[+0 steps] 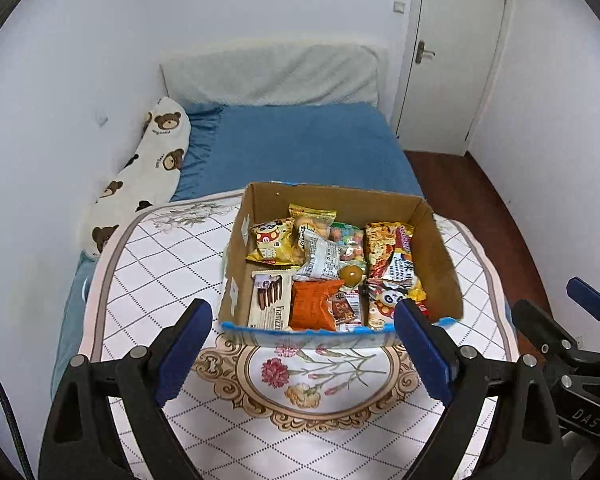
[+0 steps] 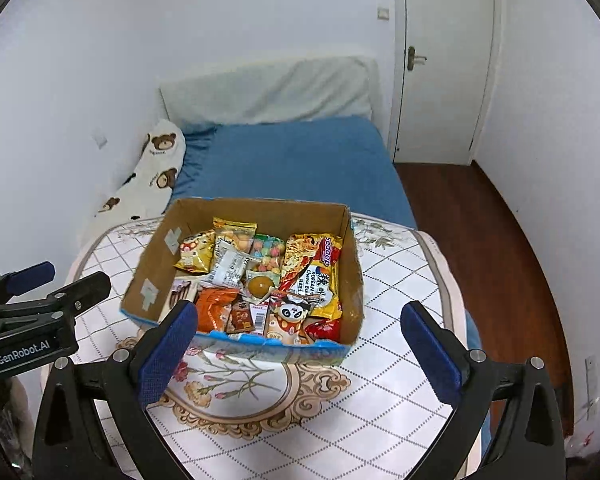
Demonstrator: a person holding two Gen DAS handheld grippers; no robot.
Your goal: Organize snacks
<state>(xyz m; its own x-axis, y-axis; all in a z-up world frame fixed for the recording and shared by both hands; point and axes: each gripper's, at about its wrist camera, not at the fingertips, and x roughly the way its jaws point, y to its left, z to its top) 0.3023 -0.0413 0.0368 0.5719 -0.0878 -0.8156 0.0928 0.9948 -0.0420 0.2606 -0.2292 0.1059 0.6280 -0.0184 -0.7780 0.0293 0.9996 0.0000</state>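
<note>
An open cardboard box (image 1: 256,208) (image 2: 156,256) stands on a small table and holds several snack packs. Among them are an orange pack (image 1: 314,308) (image 2: 214,306), a Franzzi biscuit pack (image 1: 270,300), a large noodle pack (image 1: 392,256) (image 2: 312,268), a panda pack (image 2: 290,318) and a round jelly cup (image 1: 351,274) (image 2: 259,285). My left gripper (image 1: 302,356) is open and empty, just in front of the box. My right gripper (image 2: 298,356) is open and empty, also in front of the box. Each gripper shows at the edge of the other's view.
The table (image 1: 156,280) (image 2: 400,300) has a white checked cloth with flower prints. Behind it is a bed with a blue cover (image 1: 308,144) (image 2: 292,164), a bear-print pillow (image 1: 148,172) at the left wall, and a white door (image 1: 452,60) at the right.
</note>
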